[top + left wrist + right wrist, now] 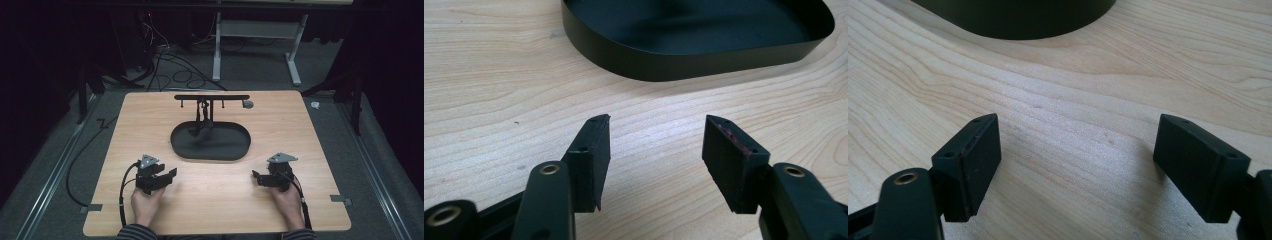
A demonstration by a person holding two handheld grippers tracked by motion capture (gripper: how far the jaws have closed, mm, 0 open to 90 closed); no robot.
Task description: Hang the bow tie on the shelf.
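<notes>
From the high view you see a T-shaped black stand (212, 98) rising at the far edge of the black oval tray (210, 142) at mid-table; your gripper views catch just its dark, low wall. Your left gripper (655, 150) and right gripper (1077, 160) rest near the table's front edge, jaws wide apart and empty, tray between and beyond them.

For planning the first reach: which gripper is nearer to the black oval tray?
Left, slightly. The left gripper sits just below the black oval tray's near-left rim; the right gripper sits below its near-right end, somewhat farther.
</notes>
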